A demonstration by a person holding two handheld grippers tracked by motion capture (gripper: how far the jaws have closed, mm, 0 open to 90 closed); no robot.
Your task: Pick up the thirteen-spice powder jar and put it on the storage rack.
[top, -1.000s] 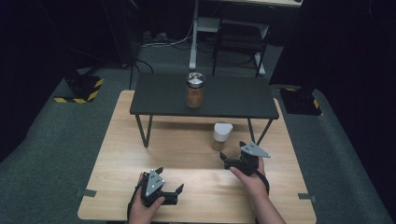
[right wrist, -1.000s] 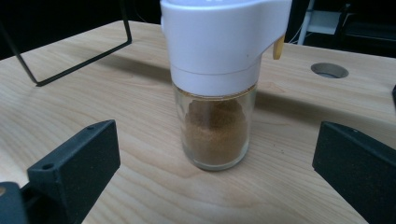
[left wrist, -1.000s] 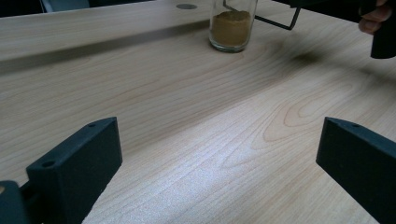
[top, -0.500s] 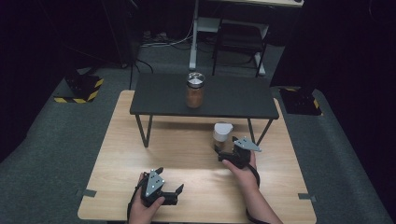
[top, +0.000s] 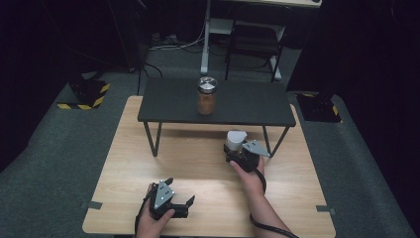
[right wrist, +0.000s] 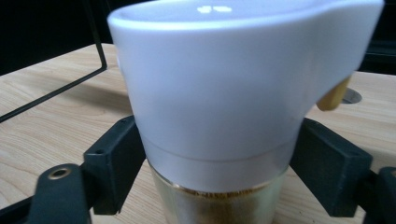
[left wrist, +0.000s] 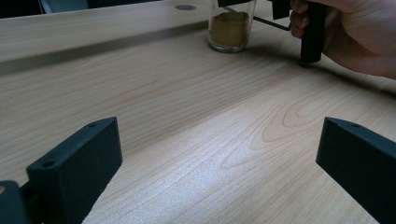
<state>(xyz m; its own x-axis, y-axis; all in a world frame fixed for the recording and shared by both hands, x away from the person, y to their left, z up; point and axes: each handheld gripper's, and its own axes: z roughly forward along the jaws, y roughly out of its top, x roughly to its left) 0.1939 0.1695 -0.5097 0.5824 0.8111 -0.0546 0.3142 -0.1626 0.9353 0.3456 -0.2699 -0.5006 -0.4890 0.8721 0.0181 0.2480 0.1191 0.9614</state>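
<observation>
Dim room; overhead light brightens the wooden table (top: 198, 163), glare nearest its front edge. The white-lidded jar (right wrist: 224, 107) looms blurred.

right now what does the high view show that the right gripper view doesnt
High view alone: the black shelf standing on the wooden table, a lidded jar on it, the left gripper with its jaws apart near the front edge, and the grey floor.

Right gripper view alone: the white-capped jar's glass base with brown powder inside, and the right gripper with its jaws on either side of it.

Both: the white-capped jar, the table, a shelf leg.
</observation>
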